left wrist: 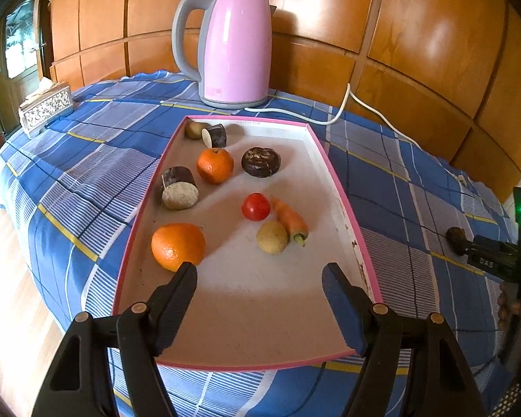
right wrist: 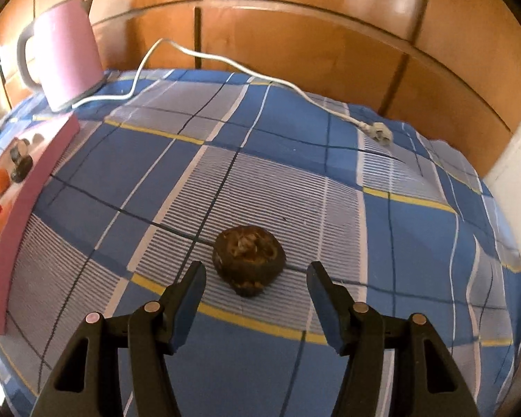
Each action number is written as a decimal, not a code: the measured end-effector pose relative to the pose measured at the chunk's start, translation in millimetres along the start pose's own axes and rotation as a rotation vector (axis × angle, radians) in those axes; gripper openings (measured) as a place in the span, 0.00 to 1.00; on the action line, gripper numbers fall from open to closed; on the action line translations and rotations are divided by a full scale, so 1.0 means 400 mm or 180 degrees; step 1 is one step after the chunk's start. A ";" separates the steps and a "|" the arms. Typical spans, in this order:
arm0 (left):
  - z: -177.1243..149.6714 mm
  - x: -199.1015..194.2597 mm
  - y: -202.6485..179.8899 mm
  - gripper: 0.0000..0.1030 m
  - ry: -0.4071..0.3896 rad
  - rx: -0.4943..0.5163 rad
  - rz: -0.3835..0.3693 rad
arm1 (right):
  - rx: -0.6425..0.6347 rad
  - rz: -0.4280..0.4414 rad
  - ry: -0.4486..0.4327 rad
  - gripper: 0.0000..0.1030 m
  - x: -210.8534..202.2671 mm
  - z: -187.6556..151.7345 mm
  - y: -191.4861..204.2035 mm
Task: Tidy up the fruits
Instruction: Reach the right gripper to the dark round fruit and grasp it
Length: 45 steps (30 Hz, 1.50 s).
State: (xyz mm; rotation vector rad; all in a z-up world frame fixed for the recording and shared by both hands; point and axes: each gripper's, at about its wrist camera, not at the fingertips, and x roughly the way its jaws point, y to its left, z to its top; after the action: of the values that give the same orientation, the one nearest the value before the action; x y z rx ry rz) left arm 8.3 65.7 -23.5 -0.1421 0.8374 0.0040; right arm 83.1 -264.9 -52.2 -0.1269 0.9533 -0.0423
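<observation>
Loose fruit: a dark brown, round, flattened fruit (right wrist: 248,260) is seen lying alone on the blue plaid cloth (right wrist: 295,146) of the desk, well apart from the tray (left wrist: 333,170).
Tray contents: two oranges, a tomato, a carrot, a potato and dark cut pieces are held in the pink-rimmed tray.
Right gripper (right wrist: 256,297): the jaws are spread, nothing is pinched; the dark fruit lies just ahead, between their lines.
Left gripper (left wrist: 259,283): the jaws are spread and empty, held over the tray's near end, beside the large orange (left wrist: 178,246).
Handling: the dark fruit is judged light, firm and rough-skinned, so slip is unlikely; its rounded sides should be taken across the widest part.
Writing: letters like "DAS" are made out on the right gripper in the left view; nothing else is legible.
</observation>
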 end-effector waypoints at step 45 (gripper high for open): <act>0.036 -0.045 0.114 0.73 -0.0219 -0.0336 0.0209 | -0.0487 0.0941 -0.0156 0.49 -0.116 0.033 0.221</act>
State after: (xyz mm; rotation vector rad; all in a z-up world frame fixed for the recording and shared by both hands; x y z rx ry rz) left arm 4.2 113.8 -6.3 -0.2124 0.7729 0.1144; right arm 65.2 -171.7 -18.3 -0.1262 0.9178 0.3055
